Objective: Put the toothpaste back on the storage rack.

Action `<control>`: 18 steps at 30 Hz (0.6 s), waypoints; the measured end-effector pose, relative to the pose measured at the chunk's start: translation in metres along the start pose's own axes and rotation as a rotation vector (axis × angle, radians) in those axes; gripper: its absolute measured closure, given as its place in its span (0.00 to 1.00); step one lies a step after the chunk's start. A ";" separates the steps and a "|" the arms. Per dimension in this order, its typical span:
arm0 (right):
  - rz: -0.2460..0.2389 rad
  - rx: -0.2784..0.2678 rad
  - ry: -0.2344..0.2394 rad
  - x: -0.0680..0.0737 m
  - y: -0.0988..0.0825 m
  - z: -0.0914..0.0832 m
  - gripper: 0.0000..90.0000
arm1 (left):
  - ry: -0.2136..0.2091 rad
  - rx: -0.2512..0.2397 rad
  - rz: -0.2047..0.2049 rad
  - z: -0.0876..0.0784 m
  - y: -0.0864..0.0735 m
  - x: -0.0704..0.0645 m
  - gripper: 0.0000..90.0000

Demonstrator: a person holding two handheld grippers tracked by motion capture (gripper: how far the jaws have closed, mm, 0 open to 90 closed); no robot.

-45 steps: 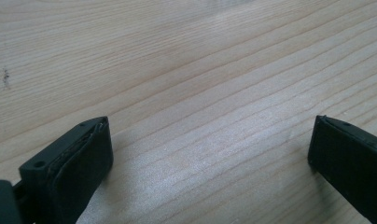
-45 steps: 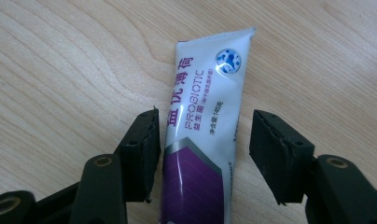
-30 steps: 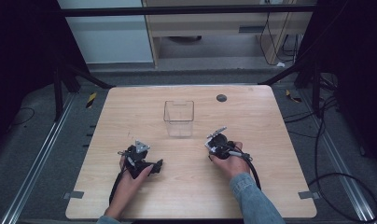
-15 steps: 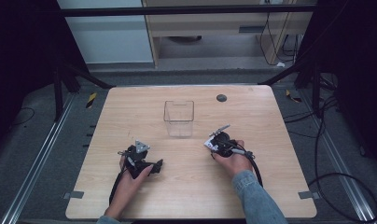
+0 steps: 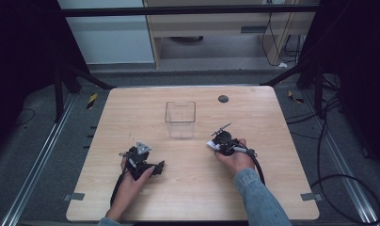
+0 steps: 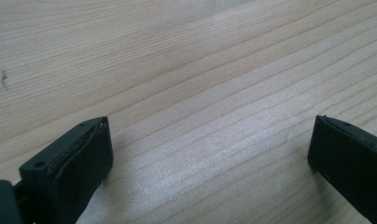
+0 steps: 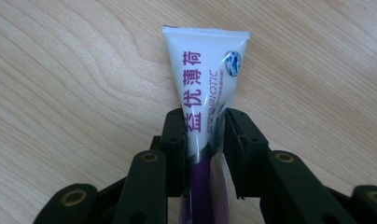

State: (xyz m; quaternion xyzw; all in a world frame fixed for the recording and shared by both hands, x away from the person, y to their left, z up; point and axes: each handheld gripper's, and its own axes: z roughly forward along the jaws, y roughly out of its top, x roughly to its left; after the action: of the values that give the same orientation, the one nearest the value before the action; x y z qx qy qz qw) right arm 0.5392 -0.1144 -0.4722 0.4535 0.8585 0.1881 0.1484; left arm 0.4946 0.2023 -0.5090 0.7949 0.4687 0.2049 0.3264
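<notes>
The right gripper (image 7: 203, 135), its jaws just closing, pinches the tube (image 7: 203, 88) off-centre, so the tube may twist out when lifted; the left gripper (image 6: 210, 154) stays wide.

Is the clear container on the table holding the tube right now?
No: the tube sits clamped in the right gripper, apart from the clear container.
</notes>
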 end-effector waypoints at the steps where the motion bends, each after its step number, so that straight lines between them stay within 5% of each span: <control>1: 0.003 0.005 -0.002 0.000 0.000 0.000 0.79 | 0.000 0.001 0.000 0.000 0.000 0.000 0.00; 18: 0.001 0.022 0.008 -0.004 0.001 0.001 0.84 | -0.003 0.001 0.004 0.000 0.000 0.000 0.00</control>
State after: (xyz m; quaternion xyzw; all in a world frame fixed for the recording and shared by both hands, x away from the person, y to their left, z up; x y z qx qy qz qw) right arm 0.5422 -0.1172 -0.4726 0.4547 0.8609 0.1803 0.1400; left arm 0.4946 0.2019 -0.5089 0.7964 0.4666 0.2041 0.3261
